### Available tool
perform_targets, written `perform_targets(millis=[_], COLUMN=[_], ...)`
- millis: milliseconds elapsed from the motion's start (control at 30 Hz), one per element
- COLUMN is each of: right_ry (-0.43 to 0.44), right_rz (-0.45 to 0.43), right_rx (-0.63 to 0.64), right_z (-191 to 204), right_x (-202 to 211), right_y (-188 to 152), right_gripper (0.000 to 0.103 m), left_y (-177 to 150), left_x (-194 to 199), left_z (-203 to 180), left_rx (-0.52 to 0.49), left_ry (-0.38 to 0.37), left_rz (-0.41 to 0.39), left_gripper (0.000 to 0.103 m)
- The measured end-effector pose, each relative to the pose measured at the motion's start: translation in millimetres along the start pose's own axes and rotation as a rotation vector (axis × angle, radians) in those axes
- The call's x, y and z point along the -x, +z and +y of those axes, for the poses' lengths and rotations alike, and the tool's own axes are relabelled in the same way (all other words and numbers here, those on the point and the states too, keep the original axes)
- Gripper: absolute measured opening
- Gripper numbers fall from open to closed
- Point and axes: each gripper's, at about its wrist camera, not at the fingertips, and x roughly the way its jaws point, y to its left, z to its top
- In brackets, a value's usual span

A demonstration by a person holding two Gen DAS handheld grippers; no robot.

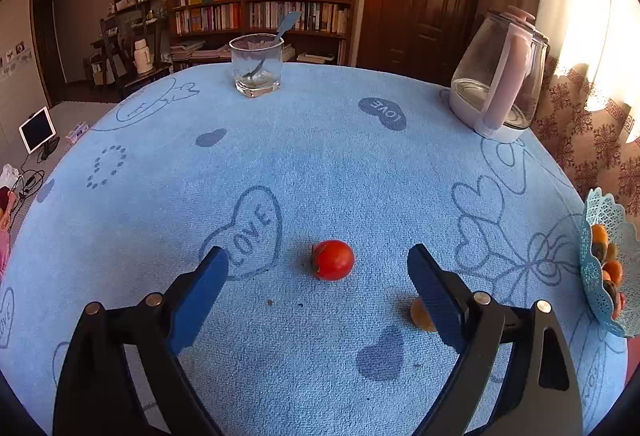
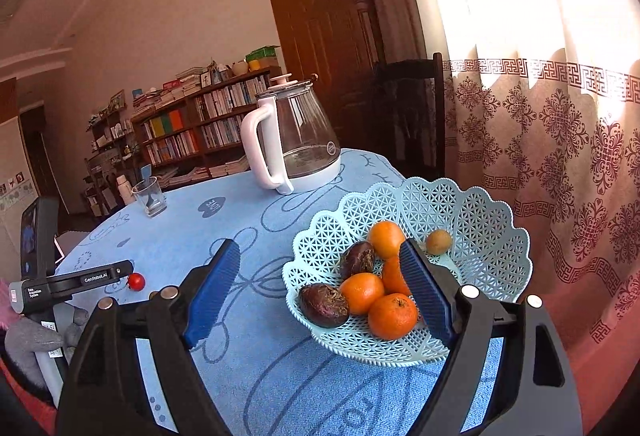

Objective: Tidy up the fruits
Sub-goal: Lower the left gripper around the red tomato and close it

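Blue terry cloth is covering the surface (image 1: 320,163), printed with hearts reading "LOVE", one near the left tongs (image 1: 318,268) and another, upside down, by the kettle (image 1: 496,83). Left tongs are standing wide with nothing between the pads, hovering over a red tomato-like fruit (image 1: 333,260) lying on the cloth ahead of them; a small orange-brown fruit (image 1: 421,314) is peeking out from behind the right-side finger. Right tongs (image 2: 320,276) are also gaping wide and empty, hanging over the pale blue lattice basket (image 2: 480,220), which is holding oranges (image 2: 392,316), two dark purple fruits (image 2: 323,304) and a small brownish one (image 2: 438,241). "GenRoboAI" is showing on the left device's body (image 2: 96,279) in the right view; smaller label beside it is too small to read. Glass with spoon (image 1: 257,65) is sitting at the far edge.
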Motion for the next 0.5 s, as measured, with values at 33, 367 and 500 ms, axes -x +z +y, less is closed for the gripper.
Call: perform_targets(millis=[33,367,500], right_ry=[0.002,0.018,0.022], right_rz=[0.001,0.015,0.022], right_rx=[0.006,0.037,0.045], right_z=[1,7,10], right_x=[0,-3,-4], right_y=[-1,-5,-6], right_gripper=[0.083,0.083,0.083], left_y=[0,-1,-1], left_x=[-4,-40,-43], left_z=[-2,-1,1], left_rx=[-0.009,-0.027,-0.015], left_ry=[0.003,0.009,0.0], left_rz=[0.008,0.097,0.105], left_gripper=[0.085,0.053,0.043])
